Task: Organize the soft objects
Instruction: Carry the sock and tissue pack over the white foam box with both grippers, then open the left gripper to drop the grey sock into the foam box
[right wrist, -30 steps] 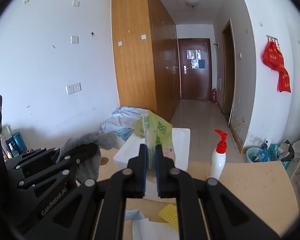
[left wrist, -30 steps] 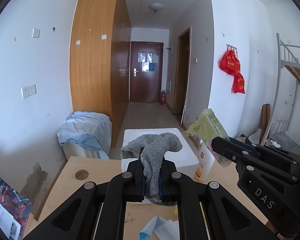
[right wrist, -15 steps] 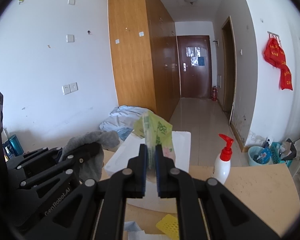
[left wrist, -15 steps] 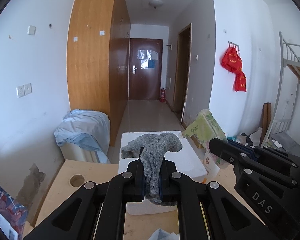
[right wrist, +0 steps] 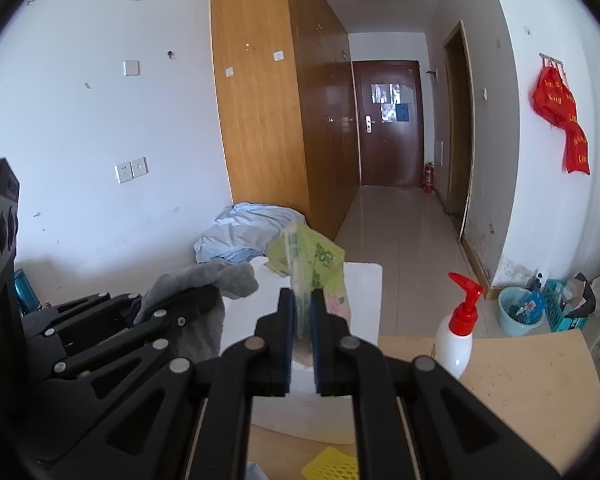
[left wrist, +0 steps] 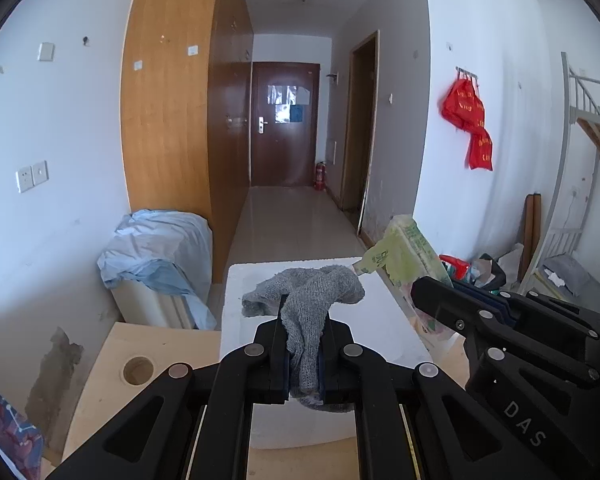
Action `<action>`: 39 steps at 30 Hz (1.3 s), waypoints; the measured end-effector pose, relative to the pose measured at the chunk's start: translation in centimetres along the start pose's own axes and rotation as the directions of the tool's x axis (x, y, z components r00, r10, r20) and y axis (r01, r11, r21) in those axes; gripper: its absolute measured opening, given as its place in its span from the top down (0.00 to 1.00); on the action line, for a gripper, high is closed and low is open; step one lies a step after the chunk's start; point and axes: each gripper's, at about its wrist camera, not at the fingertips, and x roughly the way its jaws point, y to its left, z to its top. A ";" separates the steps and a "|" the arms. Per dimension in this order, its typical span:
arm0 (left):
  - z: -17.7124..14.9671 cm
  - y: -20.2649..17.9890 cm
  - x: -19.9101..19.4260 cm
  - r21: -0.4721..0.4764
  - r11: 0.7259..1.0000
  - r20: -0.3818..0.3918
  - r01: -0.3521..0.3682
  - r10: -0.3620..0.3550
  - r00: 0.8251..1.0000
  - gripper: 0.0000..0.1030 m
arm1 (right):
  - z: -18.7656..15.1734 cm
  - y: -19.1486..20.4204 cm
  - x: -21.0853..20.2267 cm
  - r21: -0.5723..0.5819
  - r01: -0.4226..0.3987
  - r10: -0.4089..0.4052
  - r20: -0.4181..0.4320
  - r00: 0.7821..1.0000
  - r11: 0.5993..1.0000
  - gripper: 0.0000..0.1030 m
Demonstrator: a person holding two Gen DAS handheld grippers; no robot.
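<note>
Pinching a grey knitted cloth (left wrist: 314, 308) at lower centre of the left wrist view, the left gripper (left wrist: 303, 350) carries it over the white foam box (left wrist: 380, 316); its loose folds could snag the rim. Right wrist view: the right gripper (right wrist: 301, 336) clamps a green plastic tissue pack (right wrist: 314, 270) by a thin edge, which may slip.

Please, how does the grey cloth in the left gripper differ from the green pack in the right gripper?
The grey knitted cloth is limp and flops over the left gripper; the green tissue pack keeps its shape above the right gripper. The cloth is plain grey knit; the pack is glossy plastic with printing. Both are pinched between shut fingers and held over the white foam box.
</note>
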 end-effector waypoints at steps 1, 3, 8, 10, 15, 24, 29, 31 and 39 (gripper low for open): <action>0.0 0.0 0.3 0.000 1.000 -0.004 0.002 -0.002 1.000 0.91 | 0.0 -0.1 0.1 0.000 0.001 -0.001 -0.001 1.000 1.000 0.89; -0.1 0.1 0.8 0.002 1.000 -0.011 0.006 -0.006 1.000 0.91 | -0.1 -0.2 0.4 -0.001 0.003 -0.003 -0.007 1.000 1.000 0.89; 0.1 0.0 2.2 0.010 1.000 -0.030 0.012 -0.012 0.999 0.91 | -0.3 -0.6 1.1 0.002 0.013 -0.013 -0.024 1.000 1.000 0.90; 0.2 0.0 2.5 0.007 1.000 -0.033 0.015 -0.015 0.999 0.91 | -0.1 -0.5 1.3 0.001 0.016 -0.016 -0.025 1.000 1.000 0.90; 0.4 0.2 3.2 0.003 1.000 -0.039 0.009 -0.009 0.999 0.91 | 0.0 -0.5 1.3 0.002 0.018 -0.018 -0.026 1.000 1.000 0.90; 0.2 -0.1 3.6 0.015 1.000 -0.034 0.012 -0.011 0.999 0.91 | 0.1 -0.5 1.2 0.000 0.024 -0.024 -0.019 1.000 1.000 0.90; 0.1 -0.4 3.7 0.030 1.000 -0.017 -0.007 0.008 1.000 0.88 | 0.1 -0.6 1.3 0.002 0.027 -0.027 -0.020 0.999 1.000 0.90; 0.1 -0.5 3.6 0.037 0.999 -0.008 -0.010 0.011 1.000 0.88 | 0.2 -0.7 1.3 0.006 0.027 -0.027 -0.018 0.999 1.000 0.90; -0.1 -0.3 4.1 0.033 0.999 -0.026 -0.020 0.021 0.999 0.71 | 0.2 -0.8 1.5 0.004 0.031 -0.031 -0.014 0.999 1.000 0.90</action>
